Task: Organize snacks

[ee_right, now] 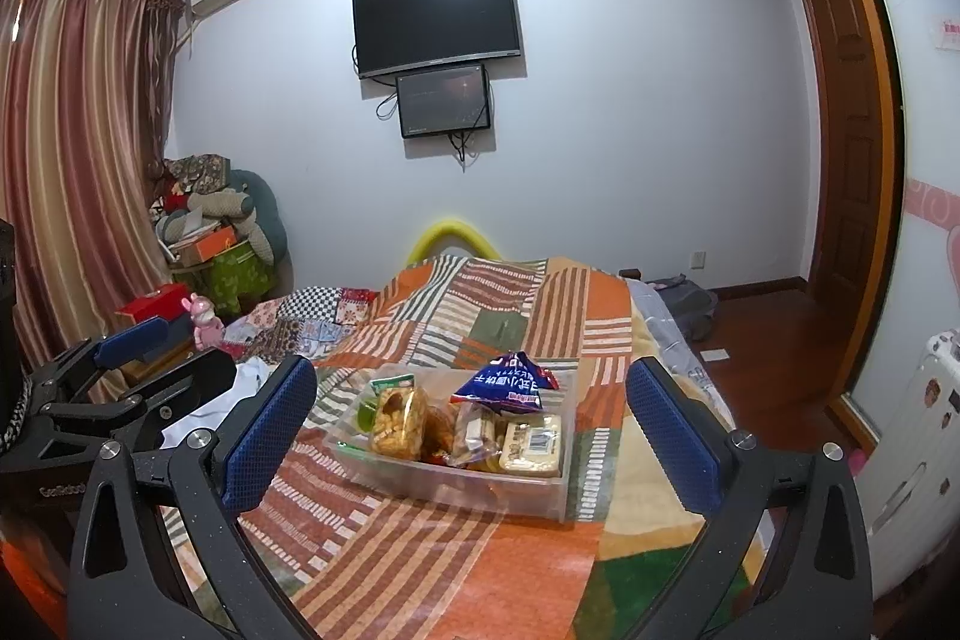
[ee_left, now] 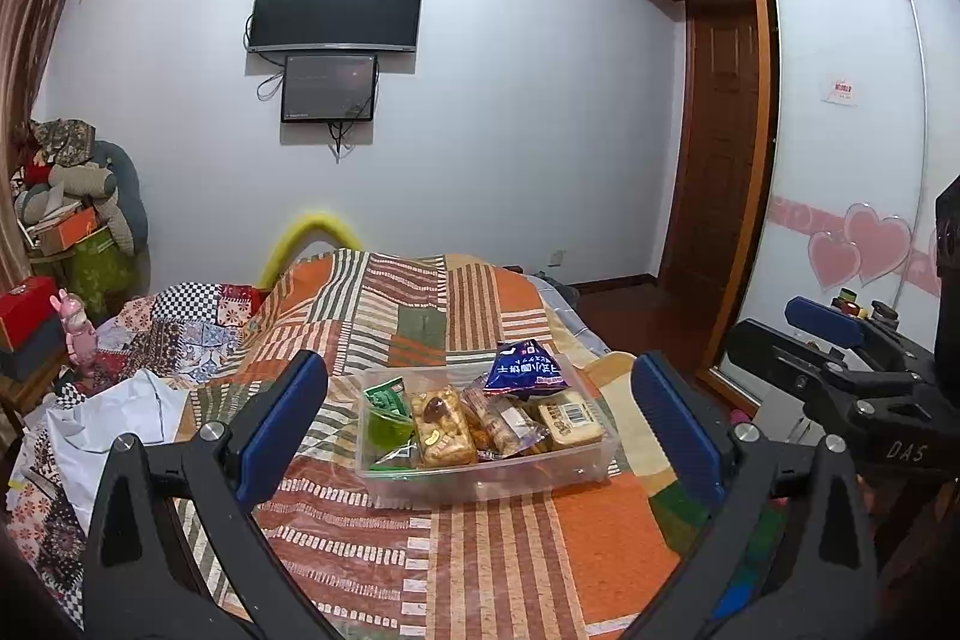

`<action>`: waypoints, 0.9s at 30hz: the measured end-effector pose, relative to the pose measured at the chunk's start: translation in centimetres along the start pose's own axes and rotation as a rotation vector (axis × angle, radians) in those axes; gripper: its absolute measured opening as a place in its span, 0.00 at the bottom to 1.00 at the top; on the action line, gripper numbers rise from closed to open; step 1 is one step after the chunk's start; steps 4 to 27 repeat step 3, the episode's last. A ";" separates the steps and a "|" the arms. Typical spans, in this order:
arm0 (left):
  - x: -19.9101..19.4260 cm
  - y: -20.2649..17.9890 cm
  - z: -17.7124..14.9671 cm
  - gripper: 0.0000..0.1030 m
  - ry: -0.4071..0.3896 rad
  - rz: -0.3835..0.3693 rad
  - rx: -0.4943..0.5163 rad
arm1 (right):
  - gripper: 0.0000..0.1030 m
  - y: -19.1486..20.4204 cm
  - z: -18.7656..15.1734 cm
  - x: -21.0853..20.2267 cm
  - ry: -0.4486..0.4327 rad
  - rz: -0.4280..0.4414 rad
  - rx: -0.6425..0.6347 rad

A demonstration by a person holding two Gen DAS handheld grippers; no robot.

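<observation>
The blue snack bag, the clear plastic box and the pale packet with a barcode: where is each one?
blue snack bag (ee_left: 527,371): left wrist view, middle of its printed front.
clear plastic box (ee_left: 480,487): left wrist view, its near wall.
pale packet with a barcode (ee_right: 536,443): right wrist view, its top face.

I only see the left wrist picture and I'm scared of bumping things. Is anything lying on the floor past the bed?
Observer: Yes. In the right wrist view, a small white sheet of paper lies on the wooden floor, to the right of the bed.
Operator: Is there anything bigger over there?
Observer: A white sticker-covered object stands at the far right edge of that view. I cannot tell what it is.
</observation>
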State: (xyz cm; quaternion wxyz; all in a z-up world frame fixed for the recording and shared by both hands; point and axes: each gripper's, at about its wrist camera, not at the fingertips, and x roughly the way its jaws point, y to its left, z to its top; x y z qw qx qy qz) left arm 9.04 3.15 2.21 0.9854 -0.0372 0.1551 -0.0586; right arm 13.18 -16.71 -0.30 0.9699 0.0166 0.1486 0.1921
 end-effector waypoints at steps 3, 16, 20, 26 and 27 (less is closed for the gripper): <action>0.0 0.2 0.0 1.00 0.002 0.006 -0.007 | 1.00 -0.1 -0.1 0.1 0.002 0.003 0.004; 0.0 0.2 0.0 1.00 0.002 0.006 -0.007 | 1.00 -0.1 -0.1 0.1 0.002 0.003 0.004; 0.0 0.2 0.0 1.00 0.002 0.006 -0.007 | 1.00 -0.1 -0.1 0.1 0.002 0.003 0.004; 0.0 0.2 0.0 1.00 0.002 0.006 -0.007 | 1.00 -0.1 -0.1 0.1 0.002 0.003 0.004; 0.0 0.2 0.0 1.00 0.002 0.006 -0.007 | 1.00 -0.1 -0.1 0.1 0.002 0.003 0.004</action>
